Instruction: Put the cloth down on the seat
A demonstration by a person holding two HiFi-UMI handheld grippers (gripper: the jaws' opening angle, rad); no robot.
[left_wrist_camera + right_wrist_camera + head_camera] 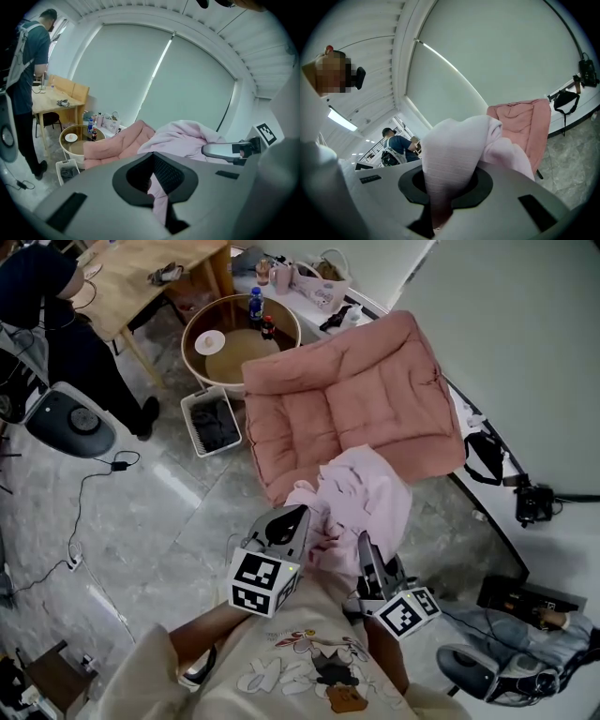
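A pale pink cloth (361, 498) hangs bunched between my two grippers, just over the near edge of the pink cushioned seat (356, 399). My left gripper (298, 521) is shut on the cloth's left part; in the left gripper view the cloth (180, 140) runs down into its jaws. My right gripper (364, 545) is shut on the cloth's right part; in the right gripper view the cloth (454, 159) fills the jaw opening and the seat (525, 126) stands behind it.
A round glass table (239, 338) with bottles stands beyond the seat, a small basket (211, 423) beside it. A wooden table (150, 277) and a person (56, 324) are at the far left. A white shelf edge with bags (487, 456) runs along the right.
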